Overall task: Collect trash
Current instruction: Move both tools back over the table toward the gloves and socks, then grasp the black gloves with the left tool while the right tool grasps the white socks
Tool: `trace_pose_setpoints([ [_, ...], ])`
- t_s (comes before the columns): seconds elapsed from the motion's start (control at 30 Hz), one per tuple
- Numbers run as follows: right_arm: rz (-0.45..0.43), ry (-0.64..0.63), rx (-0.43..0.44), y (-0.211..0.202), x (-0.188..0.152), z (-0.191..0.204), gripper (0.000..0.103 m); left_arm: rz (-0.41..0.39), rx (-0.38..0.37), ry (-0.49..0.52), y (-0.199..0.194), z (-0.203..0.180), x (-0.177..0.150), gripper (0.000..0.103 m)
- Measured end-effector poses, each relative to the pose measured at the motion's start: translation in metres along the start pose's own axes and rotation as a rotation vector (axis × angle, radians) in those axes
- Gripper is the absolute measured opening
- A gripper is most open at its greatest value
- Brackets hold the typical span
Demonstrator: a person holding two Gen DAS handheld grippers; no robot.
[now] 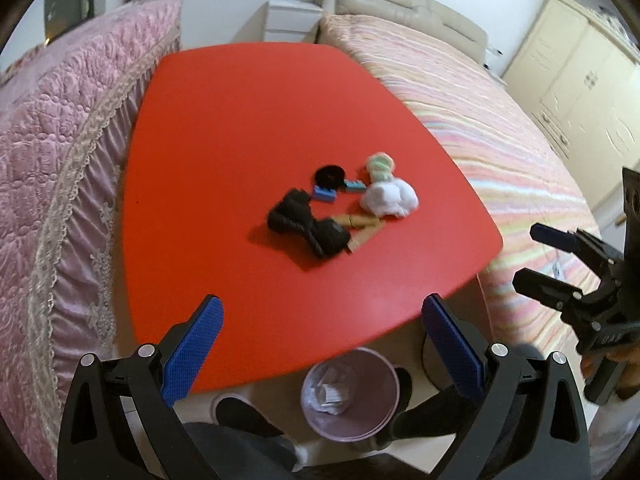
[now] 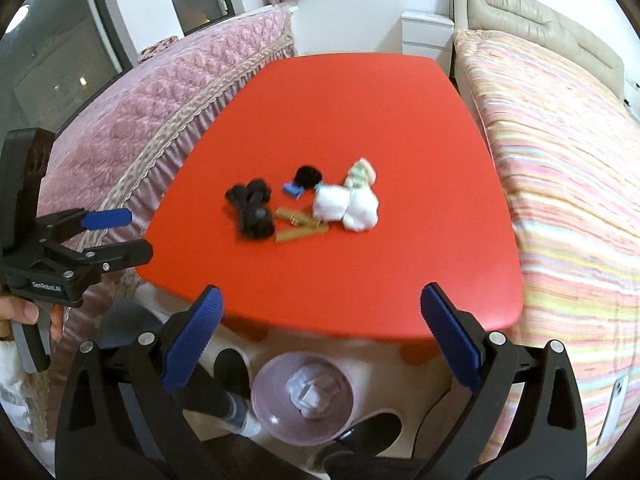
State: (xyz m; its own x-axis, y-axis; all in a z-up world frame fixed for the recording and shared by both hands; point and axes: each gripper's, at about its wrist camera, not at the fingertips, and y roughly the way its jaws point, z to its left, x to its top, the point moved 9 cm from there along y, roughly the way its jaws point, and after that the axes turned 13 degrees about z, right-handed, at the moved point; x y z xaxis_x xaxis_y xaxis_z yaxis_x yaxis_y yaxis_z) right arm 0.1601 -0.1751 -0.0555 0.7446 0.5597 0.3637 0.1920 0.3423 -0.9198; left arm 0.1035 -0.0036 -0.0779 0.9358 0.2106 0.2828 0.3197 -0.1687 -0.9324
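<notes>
Bedroom, with a red table (image 1: 240, 120) wedged between a pink quilted bed (image 1: 60, 120) and a striped bed (image 1: 500, 140). A pink wastebasket (image 1: 360, 428) on the floor just past the table's near edge, with crumpled paper (image 1: 330, 390) already inside.

Trash clustered mid-table:
- a white tissue wad (image 1: 388, 198), touching a pale green-and-pink crumpled scrap (image 1: 380, 166) behind it
- tan cardboard tubes (image 1: 360, 228), lying against a black cord bundle (image 1: 306, 222)
- small blue blocks (image 1: 323, 194) beside a round black item (image 1: 329, 176), too blurred to name

Left gripper (image 1: 322, 304) above the near table edge, blue pads spread wide, holding nothing. Right gripper (image 2: 320, 296) likewise spread and empty, off to the right over the striped bed's side.

Likely step: the reach toward a next piece, with some paper binned and the pile untouched by either tool. Next move probably calls for:
- going forward and down onto one item
- choosing the tissue wad or a tube, as nearest and easiest to pinch
- closing gently, since soft paper compresses
- lifting clear without dragging neighbours, then carrying back over the basket

Only in the left view: a cream wardrobe (image 1: 580, 92). Only in the right view: a dark window (image 2: 60, 60), a phone (image 2: 614, 404) on the striped bed, a thumb (image 2: 20, 314) on the left tool's handle, and both tubes fully exposed.
</notes>
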Motion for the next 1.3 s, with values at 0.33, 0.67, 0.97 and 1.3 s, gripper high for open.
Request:
trace_pose_setpoints([
  [0.33,0.093,0.017,-0.02,0.053,0.057,-0.023,0.097,0.12,-0.041,-0.184,0.044,0.023,0.047,0.095],
  [0.67,0.174,-0.002,0.003,0.108,0.082,-0.032,0.097,0.243,-0.089,-0.365,0.095,0.039,0.059,0.095],
  [0.97,0.212,0.027,-0.016,0.135,0.086,-0.039,0.097,0.259,-0.083,-0.417,0.11,0.046,0.059,0.095],
  [1.3,0.232,0.035,-0.019,0.154,0.083,-0.043,0.064,0.237,-0.039,-0.385,0.109,0.045,0.063,0.053],
])
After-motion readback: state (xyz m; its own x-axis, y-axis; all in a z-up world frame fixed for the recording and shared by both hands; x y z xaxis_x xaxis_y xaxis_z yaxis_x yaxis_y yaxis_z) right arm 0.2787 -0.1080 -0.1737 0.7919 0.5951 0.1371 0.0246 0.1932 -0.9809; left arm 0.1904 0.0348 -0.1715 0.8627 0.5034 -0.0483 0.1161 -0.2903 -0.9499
